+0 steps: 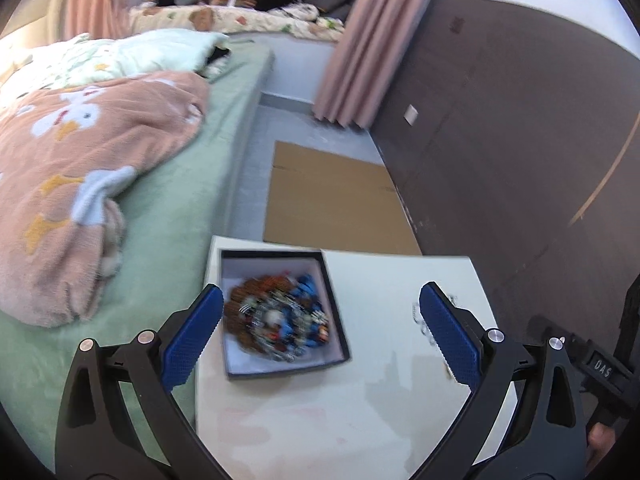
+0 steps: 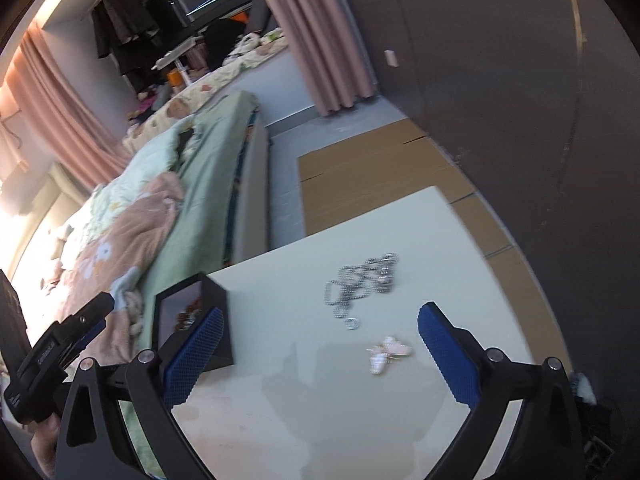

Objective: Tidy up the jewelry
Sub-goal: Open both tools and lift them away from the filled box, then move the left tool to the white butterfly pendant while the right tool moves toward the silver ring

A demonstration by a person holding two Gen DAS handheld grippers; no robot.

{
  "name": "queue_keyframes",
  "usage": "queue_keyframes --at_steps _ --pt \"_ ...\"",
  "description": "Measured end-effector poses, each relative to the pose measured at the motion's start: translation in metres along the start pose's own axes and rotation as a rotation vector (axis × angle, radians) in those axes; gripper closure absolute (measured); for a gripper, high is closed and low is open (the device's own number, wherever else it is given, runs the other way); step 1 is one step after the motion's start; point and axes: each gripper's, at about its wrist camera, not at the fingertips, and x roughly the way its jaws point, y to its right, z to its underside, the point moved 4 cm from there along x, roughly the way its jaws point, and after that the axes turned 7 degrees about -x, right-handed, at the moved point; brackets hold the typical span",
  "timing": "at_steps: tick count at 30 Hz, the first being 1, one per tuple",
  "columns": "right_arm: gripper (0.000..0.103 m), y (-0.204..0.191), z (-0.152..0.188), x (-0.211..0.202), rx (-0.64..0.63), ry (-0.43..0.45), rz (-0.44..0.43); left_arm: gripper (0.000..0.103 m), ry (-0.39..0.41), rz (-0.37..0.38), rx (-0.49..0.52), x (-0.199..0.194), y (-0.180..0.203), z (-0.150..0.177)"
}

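A black box lined in white holds a blurred heap of beaded jewelry on the left of a white table. My left gripper hovers open above the box, nothing between its blue pads. In the right wrist view the same box stands at the table's left edge. A silver ball chain and a small pink butterfly-shaped piece lie loose on the table. My right gripper is open wide, empty, with the pink piece just ahead of its fingers.
A bed with a green sheet and a pink blanket runs along the table's left side. Flattened cardboard lies on the floor beyond the table. A dark wall panel rises on the right, pink curtains behind.
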Motion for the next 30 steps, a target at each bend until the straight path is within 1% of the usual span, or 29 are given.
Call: queue_keyframes --at_steps 2,5,8,10,13,16,20,22,24,26,28,30 --pt "0.007 0.005 0.002 -0.007 -0.01 0.013 0.022 0.005 -0.027 -0.001 0.024 0.006 0.011 0.006" --pt "0.007 0.013 0.011 -0.015 -0.023 0.026 0.072 0.005 -0.06 0.032 0.072 0.012 0.029 0.018" --pt "0.007 0.025 0.016 -0.018 -0.001 0.031 0.105 0.005 -0.093 0.065 0.097 0.018 0.044 0.028" --pt "0.007 0.034 0.019 -0.021 0.025 0.036 0.127 0.005 -0.111 0.063 0.12 0.023 0.053 0.035" --pt "0.007 0.046 0.022 -0.027 0.052 0.05 0.148 0.005 -0.099 0.033 0.179 0.023 0.065 0.041" --pt "0.007 0.055 0.023 -0.033 0.055 0.066 0.175 0.005 -0.096 0.041 0.206 0.022 0.073 0.046" --pt "0.007 0.064 0.03 -0.04 0.065 0.071 0.188 0.005 -0.126 0.069 0.234 0.024 0.085 0.054" --pt "0.007 0.069 0.034 -0.042 0.062 0.065 0.192 0.005 -0.128 0.052 0.276 0.024 0.091 0.058" --pt "0.007 0.076 0.037 -0.044 0.064 0.063 0.197 0.005 -0.12 -0.005 0.318 0.026 0.096 0.062" --pt "0.007 0.085 0.04 -0.045 0.076 0.052 0.197 0.005 -0.131 -0.032 0.35 0.029 0.102 0.067" --pt "0.007 0.094 0.044 -0.044 0.092 0.026 0.193 0.005 -0.143 -0.042 0.38 0.033 0.109 0.074" --pt "0.007 0.104 0.049 -0.043 0.122 0.004 0.169 0.005 -0.162 -0.021 0.393 0.037 0.115 0.081"
